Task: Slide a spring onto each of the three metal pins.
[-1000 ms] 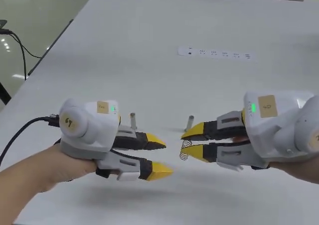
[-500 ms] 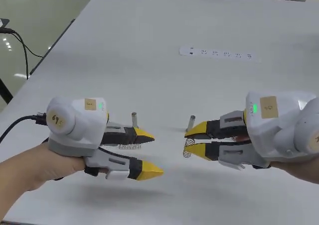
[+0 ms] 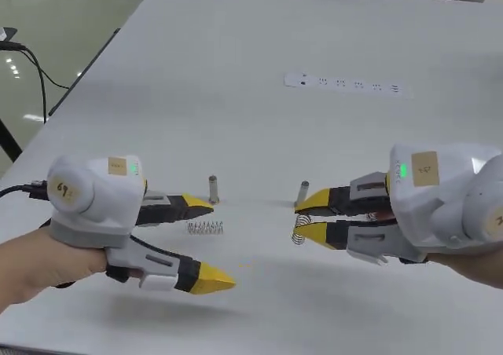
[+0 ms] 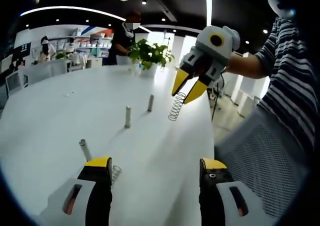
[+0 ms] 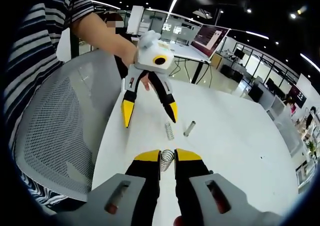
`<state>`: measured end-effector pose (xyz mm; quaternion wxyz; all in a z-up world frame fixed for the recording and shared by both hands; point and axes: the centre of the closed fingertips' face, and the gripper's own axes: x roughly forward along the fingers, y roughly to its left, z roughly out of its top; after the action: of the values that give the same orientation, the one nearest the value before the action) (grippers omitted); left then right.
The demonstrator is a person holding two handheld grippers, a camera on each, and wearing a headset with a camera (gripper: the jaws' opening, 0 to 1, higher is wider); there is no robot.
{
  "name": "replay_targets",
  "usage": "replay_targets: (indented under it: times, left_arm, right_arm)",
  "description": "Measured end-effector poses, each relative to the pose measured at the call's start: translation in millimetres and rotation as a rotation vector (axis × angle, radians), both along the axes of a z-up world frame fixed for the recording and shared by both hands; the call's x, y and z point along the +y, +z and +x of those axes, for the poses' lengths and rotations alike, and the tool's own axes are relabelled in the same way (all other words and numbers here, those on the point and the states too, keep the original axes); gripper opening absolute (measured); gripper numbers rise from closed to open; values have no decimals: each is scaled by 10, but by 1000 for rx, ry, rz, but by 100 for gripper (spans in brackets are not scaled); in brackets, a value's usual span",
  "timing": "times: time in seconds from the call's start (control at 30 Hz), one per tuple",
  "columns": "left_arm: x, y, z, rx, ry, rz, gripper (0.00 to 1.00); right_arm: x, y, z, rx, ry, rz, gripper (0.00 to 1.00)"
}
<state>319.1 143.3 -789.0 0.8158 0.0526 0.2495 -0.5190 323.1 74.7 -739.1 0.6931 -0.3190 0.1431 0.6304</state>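
Left claw (image 3: 220,243) agape, right claw (image 3: 301,220) pinching spring (image 3: 299,236), loose spring (image 3: 205,228) near pin (image 3: 213,188), power strip (image 3: 347,85) beyond

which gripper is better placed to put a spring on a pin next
Right. The right gripper is shut on a spring just beside a pin; the left gripper is open and empty, with a loose spring lying on the table.

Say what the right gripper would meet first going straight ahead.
Likely the loose spring lying on the table ahead of the right gripper, then the left gripper; clearance above the spring is unclear.
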Motion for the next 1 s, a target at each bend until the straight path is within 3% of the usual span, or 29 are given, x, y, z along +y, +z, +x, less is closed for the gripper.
replay_targets:
  times: [0.13,0.53,1.0]
  left_arm:
    - [95,7,31,-12,25,10,70]
    - [303,24,152,-29,134,-6,97]
    - [381,3,162,-24,155,-2,98]
  right_arm:
    - [-8,-3,25,-5,-11,4,7]
    - [-89,-46,122,-13,-54,-2,7]
    - [-141,-83,287,-16,-98,-4,7]
